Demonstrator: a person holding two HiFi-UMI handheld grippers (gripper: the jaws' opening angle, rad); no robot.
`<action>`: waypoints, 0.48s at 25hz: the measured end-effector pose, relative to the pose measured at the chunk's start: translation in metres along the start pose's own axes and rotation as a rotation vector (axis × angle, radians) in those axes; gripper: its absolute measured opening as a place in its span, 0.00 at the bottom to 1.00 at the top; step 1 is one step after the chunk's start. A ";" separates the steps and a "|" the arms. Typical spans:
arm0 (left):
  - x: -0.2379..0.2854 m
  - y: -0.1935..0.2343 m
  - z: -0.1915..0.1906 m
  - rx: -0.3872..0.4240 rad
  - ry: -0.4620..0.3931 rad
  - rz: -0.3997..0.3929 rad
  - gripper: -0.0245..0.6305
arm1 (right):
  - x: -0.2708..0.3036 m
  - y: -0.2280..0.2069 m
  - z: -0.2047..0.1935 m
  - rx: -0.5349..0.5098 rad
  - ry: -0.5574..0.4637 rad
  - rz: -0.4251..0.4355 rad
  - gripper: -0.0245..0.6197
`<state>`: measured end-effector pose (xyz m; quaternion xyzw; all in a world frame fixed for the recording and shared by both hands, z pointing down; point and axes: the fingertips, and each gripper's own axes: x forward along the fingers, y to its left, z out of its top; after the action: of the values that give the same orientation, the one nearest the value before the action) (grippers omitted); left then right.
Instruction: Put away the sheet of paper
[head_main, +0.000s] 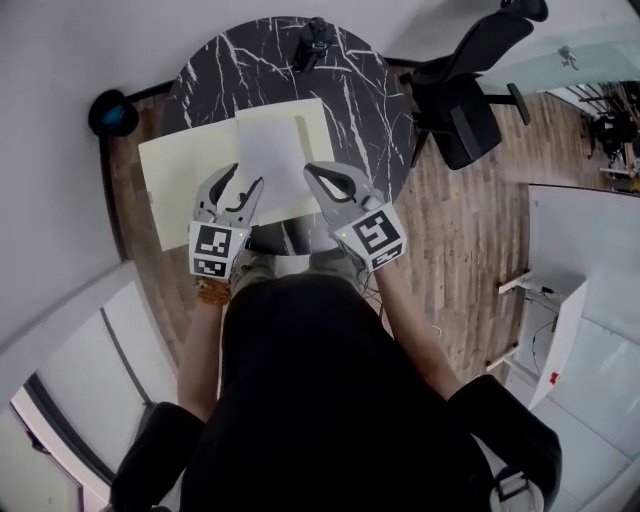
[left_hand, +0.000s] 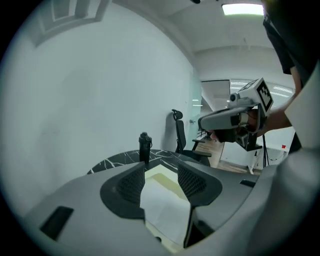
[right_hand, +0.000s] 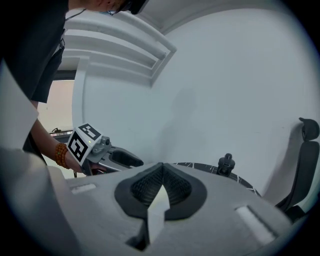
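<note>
The right claw (right_hand: 161, 171) grips the sheet of paper (head_main: 270, 150) edgewise.

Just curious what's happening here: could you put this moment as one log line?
right gripper: shut on sheet of paper | left gripper: open, empty | sheet over yellow folder on table

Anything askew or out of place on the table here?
The pale yellow folder lies askew, its left corner overhanging the edge of the table. The white sheet is pinched in the right hand-held gripper. Nothing spilled or damaged.
</note>
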<state>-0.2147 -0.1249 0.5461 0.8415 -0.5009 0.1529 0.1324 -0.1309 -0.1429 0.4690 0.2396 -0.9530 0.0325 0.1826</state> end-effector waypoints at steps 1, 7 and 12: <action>-0.005 0.001 0.011 0.015 -0.031 0.009 0.37 | -0.002 -0.003 0.005 -0.006 -0.010 -0.011 0.04; -0.026 -0.004 0.060 0.105 -0.178 0.040 0.35 | -0.019 -0.013 0.028 -0.045 -0.056 -0.056 0.04; -0.037 -0.021 0.077 0.140 -0.238 0.029 0.25 | -0.031 -0.010 0.040 -0.057 -0.084 -0.080 0.04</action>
<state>-0.2031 -0.1144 0.4594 0.8536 -0.5133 0.0883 0.0107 -0.1142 -0.1437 0.4199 0.2734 -0.9500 -0.0123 0.1505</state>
